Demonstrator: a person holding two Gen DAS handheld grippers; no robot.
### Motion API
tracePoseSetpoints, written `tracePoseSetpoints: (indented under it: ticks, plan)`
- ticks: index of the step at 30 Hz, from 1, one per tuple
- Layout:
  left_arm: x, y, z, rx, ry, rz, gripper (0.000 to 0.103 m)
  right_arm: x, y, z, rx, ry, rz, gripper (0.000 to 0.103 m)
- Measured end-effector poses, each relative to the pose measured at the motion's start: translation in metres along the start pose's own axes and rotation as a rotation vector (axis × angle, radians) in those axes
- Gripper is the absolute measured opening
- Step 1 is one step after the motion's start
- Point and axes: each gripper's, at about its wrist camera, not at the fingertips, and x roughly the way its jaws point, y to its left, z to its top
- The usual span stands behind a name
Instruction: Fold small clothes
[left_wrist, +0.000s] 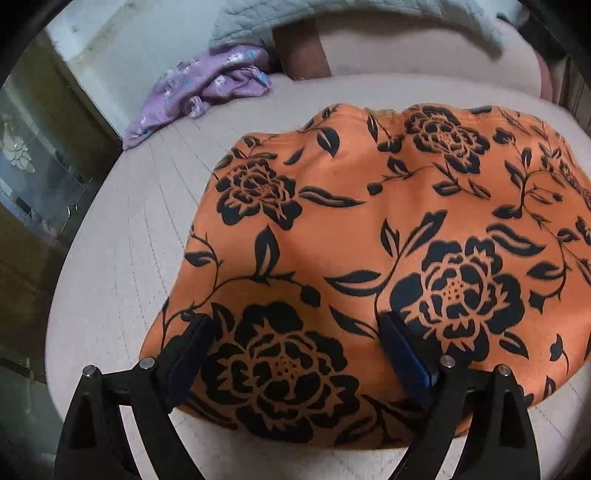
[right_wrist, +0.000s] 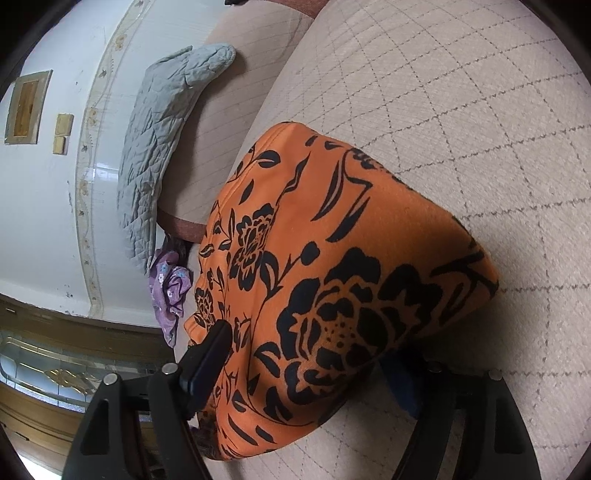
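An orange garment with a black flower print (left_wrist: 369, 236) lies folded flat on a beige quilted cushion (left_wrist: 122, 258). My left gripper (left_wrist: 295, 325) hovers over its near edge with the fingers wide apart, holding nothing. In the right wrist view the same garment (right_wrist: 332, 266) fills the middle. My right gripper (right_wrist: 314, 350) straddles its near end: the left finger (right_wrist: 210, 354) lies on top of the cloth, the right finger is mostly hidden under the fabric. The jaws stand wide and do not pinch the cloth.
A crumpled purple flowered garment (left_wrist: 199, 92) lies at the cushion's far left, also in the right wrist view (right_wrist: 170, 291). A grey quilted cloth (right_wrist: 162, 133) hangs over the sofa back. A glass cabinet (left_wrist: 33, 155) stands to the left, beside a white wall (right_wrist: 44, 221).
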Motion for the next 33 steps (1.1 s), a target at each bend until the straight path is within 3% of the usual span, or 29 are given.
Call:
tracePoseSetpoints:
  ticks: [12,24,27,31,33]
  plan:
    - [-0.057,-0.026,0.008,0.073,-0.211,-0.100,0.093,-0.001,-0.002,0.000,0.008,0.006,-0.004,0.080]
    - [-0.041,-0.042,0.007,0.089,-0.152,-0.149,0.093,0.001,0.000,0.002,0.025,0.007,-0.009,0.080]
    - [-0.013,-0.048,0.005,0.097,-0.041,-0.173,0.094,0.001,0.000,0.002,0.024,0.008,-0.007,0.080]
    - [-0.005,-0.034,0.010,0.006,0.021,-0.251,0.098,0.001,0.000,0.002,0.016,0.008,-0.008,0.080]
    - [-0.012,-0.024,0.012,-0.007,0.004,-0.264,0.098,0.001,0.000,0.002,0.015,0.009,-0.004,0.080]
